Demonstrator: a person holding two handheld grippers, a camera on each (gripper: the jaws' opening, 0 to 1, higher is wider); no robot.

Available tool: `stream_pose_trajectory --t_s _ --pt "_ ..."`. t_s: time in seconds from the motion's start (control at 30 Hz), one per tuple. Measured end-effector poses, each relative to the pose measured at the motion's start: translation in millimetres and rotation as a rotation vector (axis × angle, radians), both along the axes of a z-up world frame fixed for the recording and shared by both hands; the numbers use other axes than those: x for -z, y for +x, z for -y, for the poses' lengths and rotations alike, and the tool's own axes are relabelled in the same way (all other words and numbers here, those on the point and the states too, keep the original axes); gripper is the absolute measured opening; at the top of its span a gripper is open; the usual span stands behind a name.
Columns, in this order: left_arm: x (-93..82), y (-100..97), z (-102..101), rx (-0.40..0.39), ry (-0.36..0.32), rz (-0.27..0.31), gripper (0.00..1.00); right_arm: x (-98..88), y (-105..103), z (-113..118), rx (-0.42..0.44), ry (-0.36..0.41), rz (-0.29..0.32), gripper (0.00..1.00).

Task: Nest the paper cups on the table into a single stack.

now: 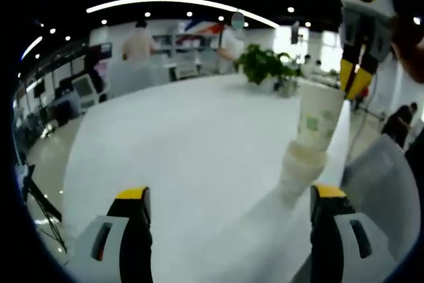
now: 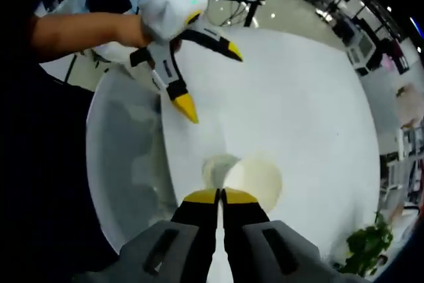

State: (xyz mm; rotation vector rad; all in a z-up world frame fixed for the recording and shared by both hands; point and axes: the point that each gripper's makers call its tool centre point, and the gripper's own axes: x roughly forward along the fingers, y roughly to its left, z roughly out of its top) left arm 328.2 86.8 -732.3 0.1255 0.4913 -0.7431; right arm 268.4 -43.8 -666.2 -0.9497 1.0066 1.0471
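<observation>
While the left tool [image 2: 199, 71] hovers spread apart, the right tool [image 1: 354, 81] pinches the top cup's [image 1: 317, 120] rim from above.

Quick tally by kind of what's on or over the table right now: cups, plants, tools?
Paper cups: 2, the upper cup pinched at its rim by the right tool, and the lower cup it is going into.
Potted plants: 1, the plant at the table's far edge.
Tools: 2, counting the left tool, open.
Total: 5

left tool [image 1: 228, 207] jaws apart, right tool [image 2: 220, 195] closed
</observation>
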Motion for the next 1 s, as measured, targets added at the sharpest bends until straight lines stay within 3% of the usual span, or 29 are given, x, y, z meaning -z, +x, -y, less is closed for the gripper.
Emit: stream_pose_trajectory --t_s 1.0 --pt "6.6 -8.4 8 0.037 0.003 -0.019 0.99 53.9 -1 -3 0.034 -0.016 -0.037 0.0"
